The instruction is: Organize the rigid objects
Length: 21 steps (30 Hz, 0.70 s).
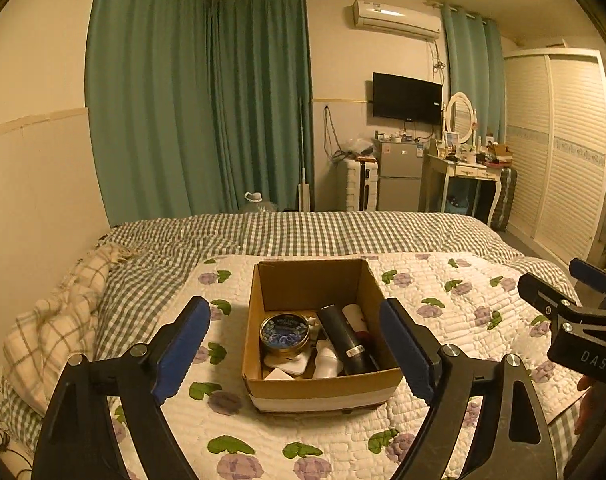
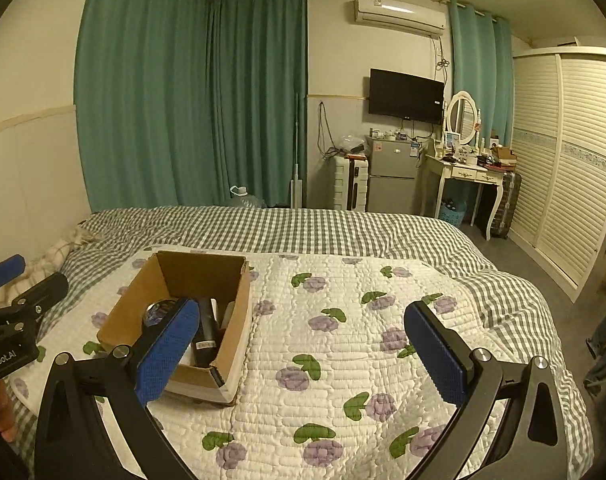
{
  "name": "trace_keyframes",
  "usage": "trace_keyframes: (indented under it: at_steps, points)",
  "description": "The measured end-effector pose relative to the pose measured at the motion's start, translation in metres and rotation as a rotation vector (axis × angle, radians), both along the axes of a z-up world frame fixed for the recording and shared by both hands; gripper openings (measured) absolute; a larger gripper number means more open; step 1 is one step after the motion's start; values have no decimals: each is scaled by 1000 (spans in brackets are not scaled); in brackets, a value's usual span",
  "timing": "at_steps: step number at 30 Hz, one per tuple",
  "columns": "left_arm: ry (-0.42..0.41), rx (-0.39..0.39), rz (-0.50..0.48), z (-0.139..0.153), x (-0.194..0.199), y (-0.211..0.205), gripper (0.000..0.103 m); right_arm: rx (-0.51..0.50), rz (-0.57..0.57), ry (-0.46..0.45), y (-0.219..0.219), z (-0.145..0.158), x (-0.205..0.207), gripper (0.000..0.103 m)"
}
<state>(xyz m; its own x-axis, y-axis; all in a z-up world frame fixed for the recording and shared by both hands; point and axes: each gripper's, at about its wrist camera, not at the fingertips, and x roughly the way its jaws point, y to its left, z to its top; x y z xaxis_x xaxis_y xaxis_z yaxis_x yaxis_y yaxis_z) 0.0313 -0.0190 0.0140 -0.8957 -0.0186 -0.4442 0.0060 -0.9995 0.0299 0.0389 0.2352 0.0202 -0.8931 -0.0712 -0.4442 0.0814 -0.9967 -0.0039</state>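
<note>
1. The left gripper (image 1: 295,354) is standing with its jaws wide apart and nothing between the pads; the cardboard box (image 1: 323,390) is sitting straight ahead of it on the floral quilt (image 1: 443,292), framed by the two fingers, probably so the box can be reached into from above.
2. Inside the box, a round blue tin (image 1: 285,334) is lying toward the left finger, a black cylinder (image 1: 345,340) toward the right finger, with white items under and beside them.
3. The right gripper (image 2: 303,356) is also gaping empty, with the box lying by its left finger and bare quilt ahead, seemingly keeping clear of the other tool.
</note>
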Motion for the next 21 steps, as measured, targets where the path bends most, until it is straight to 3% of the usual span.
trace_keyframes:
  at_steps: [21]
  points:
    - [-20,-10,-20,-3,-2,3,90,17,33,-5,-17,-1,1,103]
